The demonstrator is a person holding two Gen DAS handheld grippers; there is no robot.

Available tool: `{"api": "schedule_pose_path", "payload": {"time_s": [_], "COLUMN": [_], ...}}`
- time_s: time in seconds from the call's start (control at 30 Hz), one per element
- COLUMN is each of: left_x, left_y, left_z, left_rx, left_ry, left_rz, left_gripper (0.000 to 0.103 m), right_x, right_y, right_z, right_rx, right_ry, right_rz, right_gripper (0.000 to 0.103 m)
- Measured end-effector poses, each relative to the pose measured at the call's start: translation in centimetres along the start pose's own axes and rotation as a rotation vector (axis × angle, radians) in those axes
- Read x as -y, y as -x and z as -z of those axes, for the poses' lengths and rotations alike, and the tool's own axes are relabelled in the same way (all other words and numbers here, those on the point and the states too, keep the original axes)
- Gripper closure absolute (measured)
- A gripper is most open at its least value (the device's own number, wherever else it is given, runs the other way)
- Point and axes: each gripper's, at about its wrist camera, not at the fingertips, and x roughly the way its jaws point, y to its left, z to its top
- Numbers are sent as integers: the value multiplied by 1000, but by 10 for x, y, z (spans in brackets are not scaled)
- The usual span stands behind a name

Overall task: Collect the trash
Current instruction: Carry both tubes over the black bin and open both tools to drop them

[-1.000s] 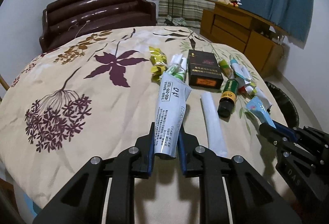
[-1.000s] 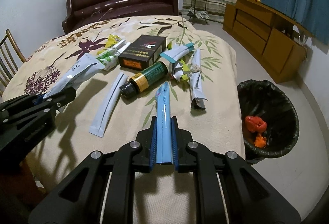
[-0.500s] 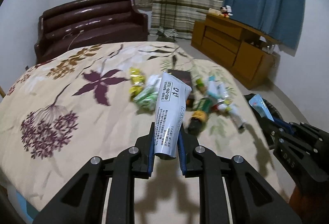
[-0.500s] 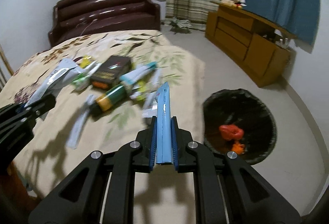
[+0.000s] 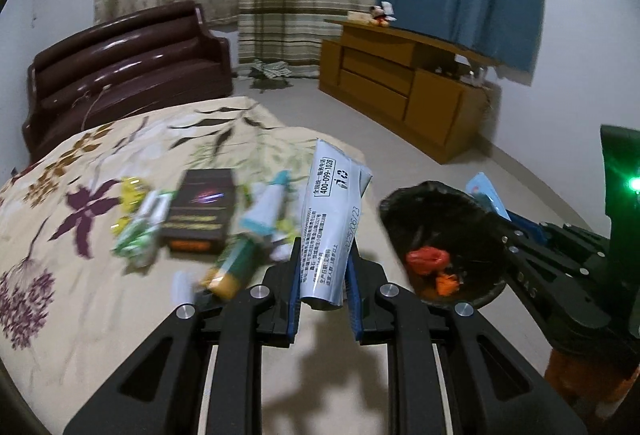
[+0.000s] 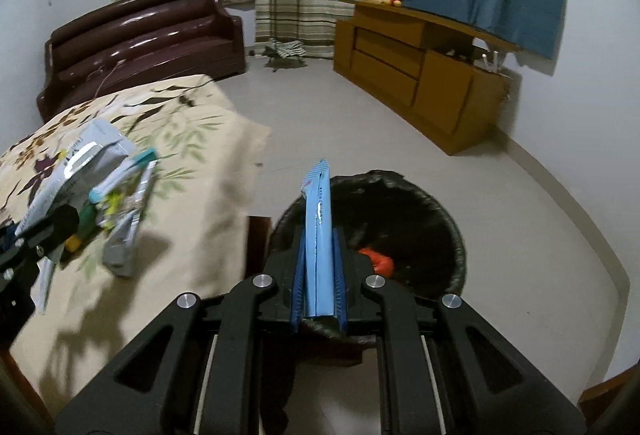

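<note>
The left gripper is clamped on a grey-white squeezed tube, which stands up from between the blue pads with its printed flat end uppermost. The right gripper is closed tight on a folded light-blue wrapper, held edgewise and pointing away from the camera. In the right wrist view the wrapper's length lies over the near rim of the black-lined trash bin, which stands on the floor just off the table's right edge; red and orange scraps lie inside it. In the left wrist view the tube is above the table's right-hand border, with the bin's rim just beside it to the right and the right gripper reaching over the bin's far side. The table, covered by a floral cloth, carries the remaining litter near that edge: a dark box, a green bottle with a yellow label, green-and-white packets, a yellow wrapper and a teal-capped tube, all blurred. The cloth overhangs the table edge beside the bin. Beyond the bin the pale floor lies open as far as the wooden cabinet and the brown sofa.
</note>
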Motion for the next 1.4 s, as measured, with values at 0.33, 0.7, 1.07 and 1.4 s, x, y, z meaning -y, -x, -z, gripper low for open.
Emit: {"api": "schedule_pose_path", "payload": {"time_s": [0.33,0.7,1.07,1.4], "left_x": [55,85,94,96], "left_y": [-44,-82,-102,-100], "left_z": [-13,-25,-31,-32], "left_rx": [-33,-69,-105,-100], "left_ry": [-69,-108,-97,-82], "left_rz": [15,-6,-13,-11], "left_gripper": [83,83,69,55], "right_x": [44,70,84,89], "right_y": [-29,-55,-72,-68], "right_z": [-5,-7,-11,-10], "right_rx": [-17,-35,-38,-25], "right_ry": [-38,-74,-93,-111], "right_rz": [30,34,44,59], "right_gripper": [90,90,84,72]}}
